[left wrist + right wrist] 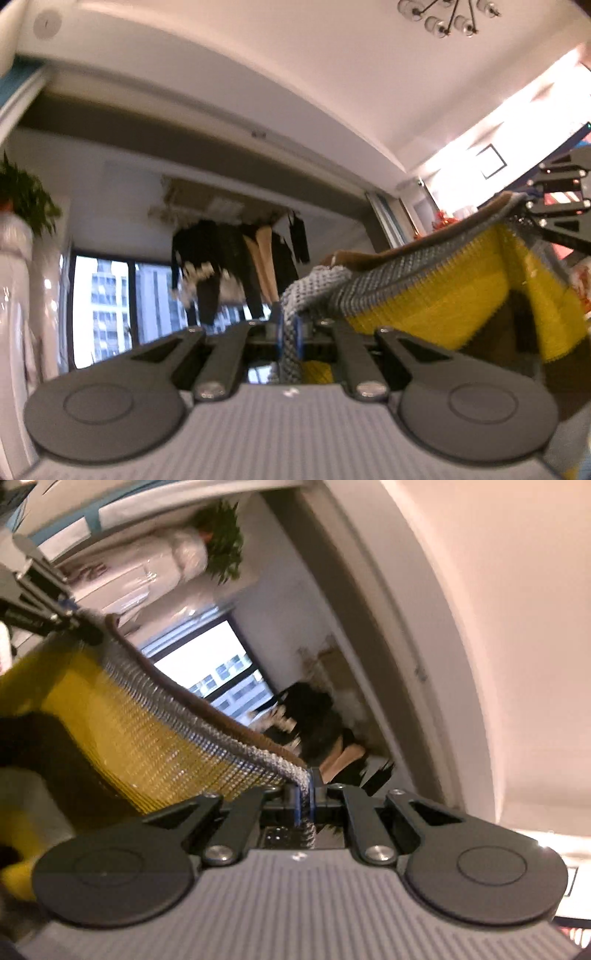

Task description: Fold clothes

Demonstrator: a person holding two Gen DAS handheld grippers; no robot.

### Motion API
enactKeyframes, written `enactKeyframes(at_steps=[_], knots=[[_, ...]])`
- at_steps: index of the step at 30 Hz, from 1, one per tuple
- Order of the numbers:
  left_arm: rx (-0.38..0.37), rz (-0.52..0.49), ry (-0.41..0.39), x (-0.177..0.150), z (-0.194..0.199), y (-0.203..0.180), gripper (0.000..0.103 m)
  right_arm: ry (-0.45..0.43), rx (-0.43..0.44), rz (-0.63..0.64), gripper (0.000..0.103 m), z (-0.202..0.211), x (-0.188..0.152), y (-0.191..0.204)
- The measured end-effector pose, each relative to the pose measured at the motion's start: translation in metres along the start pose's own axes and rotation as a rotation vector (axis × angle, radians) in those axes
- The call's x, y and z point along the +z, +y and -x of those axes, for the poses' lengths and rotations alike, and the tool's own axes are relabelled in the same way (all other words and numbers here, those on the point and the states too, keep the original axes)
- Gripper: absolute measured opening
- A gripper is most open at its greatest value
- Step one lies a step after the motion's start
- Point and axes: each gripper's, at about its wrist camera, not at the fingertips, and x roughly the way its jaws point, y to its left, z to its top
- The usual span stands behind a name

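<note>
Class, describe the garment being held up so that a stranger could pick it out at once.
Start at the dark clothes hanging before the window. Nearer the camera, a knitted sweater stretches between the left hand-held gripper and the right hand-held gripper. Unlike those dark clothes, it is yellow with grey and brown edging.

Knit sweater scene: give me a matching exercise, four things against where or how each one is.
Things:
1. left gripper
2. knit sweater
3. dark clothes
4. ceiling lamp

States:
A. hanging by the window
B. stretched between both grippers
C. overhead, with glass globes
D. shut on a grey knit edge

Pairs: 1-D, 2-B, 3-A, 4-C. The right gripper pinches the other end.
</note>
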Motion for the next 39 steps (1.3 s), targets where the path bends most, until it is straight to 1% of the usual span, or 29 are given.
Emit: enactKeyframes(at_steps=[3,5,7,10,12,14,15,16,17,18,19,20,21,22,23,24,25,27,28,29,30,31,32,33,34,36,37,38,39], knots=[[-0.007,-0.008,0.078,-0.01,-0.034,-0.007,0.008,-0.002,0.007,-0.017,0.008,-0.02,0.004,-0.018],[-0.013,-0.011,0.132,-0.018,-0.058,-0.011,0.008,0.026,0.032,-0.035,0.008,-0.048,-0.008,-0.017],[-0.029,0.005,0.194,-0.037,-0.081,-0.016,0.008,0.063,0.064,-0.067,0.008,-0.077,-0.027,-0.006],[-0.069,0.062,0.287,-0.073,-0.118,-0.032,0.008,0.126,0.116,-0.135,0.008,-0.117,-0.066,0.012],[-0.104,0.092,0.307,-0.085,-0.14,-0.047,0.008,0.138,0.146,-0.21,0.008,-0.122,-0.085,0.005],[-0.144,0.136,0.318,-0.094,-0.162,-0.063,0.013,0.137,0.176,-0.288,0.008,-0.126,-0.098,-0.007],[-0.174,0.161,0.336,-0.099,-0.174,-0.071,0.022,0.127,0.19,-0.312,0.008,-0.136,-0.102,-0.007],[-0.225,0.191,0.383,-0.106,-0.182,-0.081,0.039,0.115,0.209,-0.34,0.008,-0.148,-0.106,-0.008],[-0.287,0.229,0.443,-0.117,-0.189,-0.089,0.048,0.102,0.235,-0.372,0.008,-0.155,-0.109,-0.008],[-0.351,0.279,0.521,-0.137,-0.193,-0.095,0.058,0.095,0.292,-0.419,0.008,-0.154,-0.109,-0.006],[-0.378,0.307,0.57,-0.156,-0.189,-0.097,0.064,0.103,0.372,-0.47,0.008,-0.149,-0.108,0.002],[-0.401,0.346,0.665,-0.185,-0.178,-0.105,0.071,0.118,0.432,-0.5,0.008,-0.149,-0.111,0.014],[-0.429,0.386,0.769,-0.212,-0.166,-0.11,0.088,0.141,0.48,-0.52,0.008,-0.149,-0.117,0.029],[-0.443,0.412,0.828,-0.228,-0.156,-0.113,0.088,0.17,0.534,-0.537,0.008,-0.148,-0.123,0.048],[-0.444,0.448,0.926,-0.26,-0.132,-0.116,0.088,0.21,0.573,-0.533,0.008,-0.145,-0.132,0.073],[-0.432,0.463,0.999,-0.284,-0.114,-0.115,0.088,0.274,0.619,-0.518,0.009,-0.133,-0.147,0.114],[-0.416,0.471,1.061,-0.305,-0.1,-0.114,0.088,0.325,0.646,-0.506,0.009,-0.122,-0.158,0.143],[-0.311,0.52,1.224,-0.357,-0.05,-0.104,0.088,0.43,0.706,-0.489,0.009,-0.099,-0.181,0.203],[-0.279,0.537,1.26,-0.37,-0.036,-0.099,0.088,0.47,0.738,-0.494,0.011,-0.091,-0.188,0.225],[-0.228,0.567,1.302,-0.384,-0.013,-0.091,0.088,0.51,0.788,-0.496,0.012,-0.091,-0.193,0.244],[-0.201,0.587,1.318,-0.389,0.004,-0.087,0.089,0.588,0.911,-0.491,0.014,-0.083,-0.199,0.277],[-0.182,0.603,1.323,-0.391,0.018,-0.084,0.091,0.656,1.064,-0.483,0.02,-0.074,-0.203,0.305],[-0.163,0.619,1.329,-0.394,0.032,-0.082,0.092,0.693,1.181,-0.485,0.022,-0.063,-0.203,0.32],[-0.165,0.623,1.325,-0.391,0.044,-0.082,0.094,0.697,1.231,-0.493,0.023,-0.053,-0.204,0.322],[-0.175,0.614,1.315,-0.39,0.05,-0.088,0.098,0.686,1.243,-0.503,0.023,-0.048,-0.204,0.32],[-0.198,0.594,1.283,-0.382,0.06,-0.103,0.103,0.637,1.208,-0.568,0.031,-0.033,-0.211,0.295],[-0.211,0.591,1.268,-0.375,0.064,-0.102,0.103,0.623,1.189,-0.611,0.046,-0.033,-0.215,0.281],[-0.25,0.586,1.249,-0.367,0.07,-0.113,0.103,0.613,1.173,-0.65,0.061,-0.037,-0.221,0.267],[-0.279,0.58,1.244,-0.356,0.072,-0.12,0.103,0.596,1.149,-0.69,0.067,-0.04,-0.227,0.249]])
